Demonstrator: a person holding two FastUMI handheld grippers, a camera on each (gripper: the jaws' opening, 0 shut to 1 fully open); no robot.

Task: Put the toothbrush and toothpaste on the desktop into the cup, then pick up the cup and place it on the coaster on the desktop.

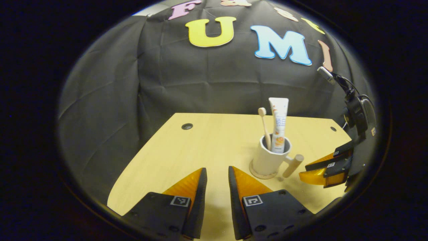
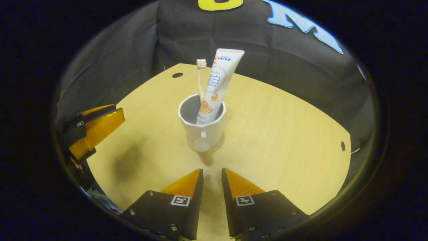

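In the left gripper view, a white faceted cup [image 1: 269, 160] with a pale wooden peg handle stands right of centre on the light wooden table [image 1: 187, 157], resting on a round tan coaster [image 1: 259, 174] whose edge shows under its base. A toothbrush [image 1: 264, 126] with a wooden handle and pale bristles stands upright in the cup, and beside it, to the right, a white toothpaste tube [image 1: 279, 125] with orange print also stands in the cup. The left gripper [image 1: 217, 182] sits at the bottom centre of the frame, its fingers apart with a narrow gap, holding nothing. The right gripper [image 1: 309, 172] shows at the right edge, just beside the cup handle but not touching it; whether its fingers are parted cannot be judged from this angle.

In the right gripper view, the cup [image 2: 201, 124] is at centre with its handle pointing toward the camera, the toothbrush [image 2: 200, 78] and toothpaste tube [image 2: 217, 85] leaning inside. The right gripper [image 2: 212, 182] at bottom centre has its fingers slightly apart and empty, short of the handle. The left gripper [image 2: 97, 125] appears at the left edge.
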